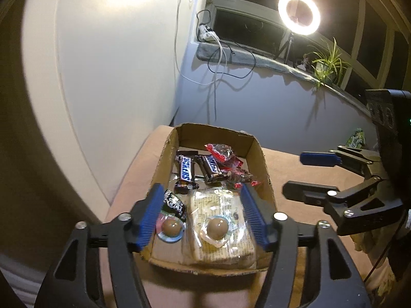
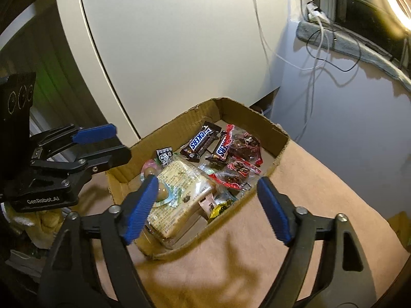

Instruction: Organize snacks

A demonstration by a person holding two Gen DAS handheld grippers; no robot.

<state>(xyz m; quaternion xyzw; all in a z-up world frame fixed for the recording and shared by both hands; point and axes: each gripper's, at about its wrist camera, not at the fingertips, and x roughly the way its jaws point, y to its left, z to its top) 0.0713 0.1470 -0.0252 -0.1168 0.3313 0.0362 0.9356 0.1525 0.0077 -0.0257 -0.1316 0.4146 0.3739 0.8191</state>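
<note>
An open cardboard box [image 1: 264, 169] [image 2: 280, 138] sits on a tan cloth. It holds two Snickers bars [image 1: 186, 170] [image 2: 200, 141], red-wrapped snacks [image 1: 223, 154] [image 2: 244, 143], a small black-and-white packet [image 1: 176, 204] and a large clear-wrapped bread pack [image 1: 221, 246] [image 2: 179, 205]. One wrapped chocolate ball [image 1: 217, 228] lies on the pack, another [image 1: 170, 227] beside it. My left gripper [image 1: 200, 187] [image 2: 120, 142] hovers open over the box's near end, nothing pressed between its blue pads. My right gripper [image 2: 207, 179] [image 1: 292, 173] stands open over the box's near right side, holding nothing.
A white cabinet [image 2: 179, 51] stands right behind the box. Loose cables [image 1: 218, 59] hang from the window sill, which carries a ring light [image 1: 299, 12] and a potted plant [image 1: 328, 64]. A green packet [image 1: 355, 138] lies on the cloth to the far right.
</note>
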